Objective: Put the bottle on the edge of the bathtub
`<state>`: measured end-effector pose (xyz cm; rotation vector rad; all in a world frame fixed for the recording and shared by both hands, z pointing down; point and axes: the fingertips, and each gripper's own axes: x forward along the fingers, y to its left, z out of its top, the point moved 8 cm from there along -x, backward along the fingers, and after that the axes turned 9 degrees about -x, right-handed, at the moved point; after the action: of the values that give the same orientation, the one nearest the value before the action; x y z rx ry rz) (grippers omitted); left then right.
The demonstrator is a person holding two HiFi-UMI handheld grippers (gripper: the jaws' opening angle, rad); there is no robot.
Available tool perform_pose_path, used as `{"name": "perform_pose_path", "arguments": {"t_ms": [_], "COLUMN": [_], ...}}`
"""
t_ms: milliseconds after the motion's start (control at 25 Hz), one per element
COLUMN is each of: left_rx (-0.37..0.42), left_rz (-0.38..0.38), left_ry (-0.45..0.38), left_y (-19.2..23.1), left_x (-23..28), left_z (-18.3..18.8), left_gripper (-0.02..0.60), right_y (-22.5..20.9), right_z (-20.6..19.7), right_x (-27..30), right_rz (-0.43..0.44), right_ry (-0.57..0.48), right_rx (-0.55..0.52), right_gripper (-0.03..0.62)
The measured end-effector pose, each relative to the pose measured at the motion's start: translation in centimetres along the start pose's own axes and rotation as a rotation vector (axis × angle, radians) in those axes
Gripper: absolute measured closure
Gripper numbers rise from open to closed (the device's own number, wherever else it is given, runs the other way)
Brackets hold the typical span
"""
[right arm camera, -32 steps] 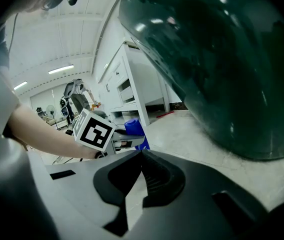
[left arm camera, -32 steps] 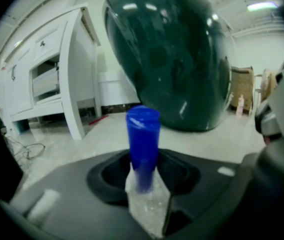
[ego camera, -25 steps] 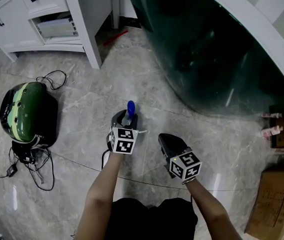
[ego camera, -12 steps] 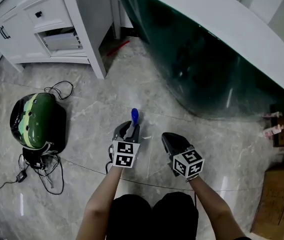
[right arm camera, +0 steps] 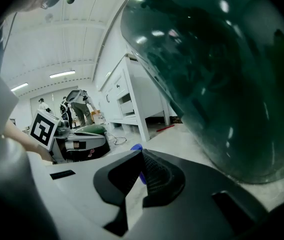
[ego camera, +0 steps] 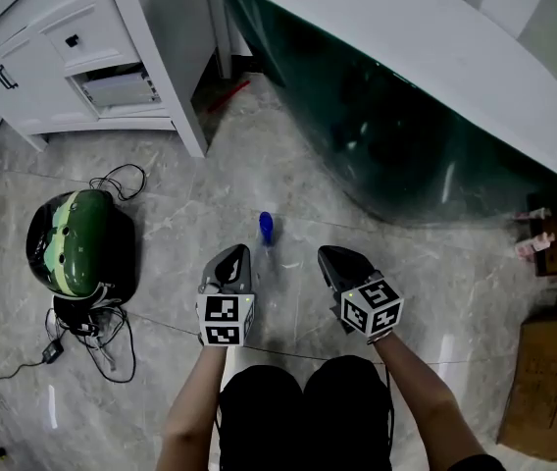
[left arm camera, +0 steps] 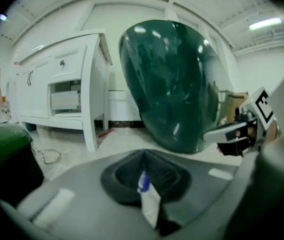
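Note:
A small clear bottle [ego camera: 266, 228] with a blue cap stands by itself on the marble floor, between and just ahead of my two grippers. My left gripper [ego camera: 240, 252] sits a little behind and to the left of it, jaws shut with nothing in them. In the left gripper view the bottle [left arm camera: 149, 204] shows through the gap below the closed tips [left arm camera: 142, 153]. My right gripper [ego camera: 329, 255] is shut too, to the bottle's right, and its view shows only the blue cap [right arm camera: 136, 147] beside its tips [right arm camera: 142, 154]. The dark green bathtub [ego camera: 386, 135] with its white rim [ego camera: 435, 37] rises ahead.
A green helmet-like object [ego camera: 75, 243] with tangled cables [ego camera: 82, 332] lies on the floor at left. A white cabinet [ego camera: 73, 57] with a part-open drawer stands at far left. A cardboard box [ego camera: 543, 381] and small pink bottles [ego camera: 533, 243] are at right.
The left gripper held the bottle between its jaws before. It has since drawn back from the bottle and shut, leaving the bottle standing on the floor. The right gripper has barely moved.

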<state>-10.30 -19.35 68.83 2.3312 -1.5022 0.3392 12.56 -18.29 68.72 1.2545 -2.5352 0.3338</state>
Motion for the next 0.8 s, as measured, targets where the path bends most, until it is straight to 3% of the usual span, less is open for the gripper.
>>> {"name": "perform_pose_path", "arguments": {"t_ms": [400, 800], "left_rx": [-0.043, -0.035], "left_rz": [0.010, 0.030], "left_ry": [-0.042, -0.049], "left_y": [0.3, 0.7], "left_x": [-2.8, -3.5], "left_z": [1.1, 1.4], "left_gripper": [0.575, 0.575], "right_y": [0.7, 0.5], "right_z": [1.4, 2.1], "right_x": [-0.6, -0.6], "right_rz": [-0.003, -0.019], "right_ry": [0.002, 0.002], "right_rx": [-0.038, -0.050], "right_gripper": [0.592, 0.592]}}
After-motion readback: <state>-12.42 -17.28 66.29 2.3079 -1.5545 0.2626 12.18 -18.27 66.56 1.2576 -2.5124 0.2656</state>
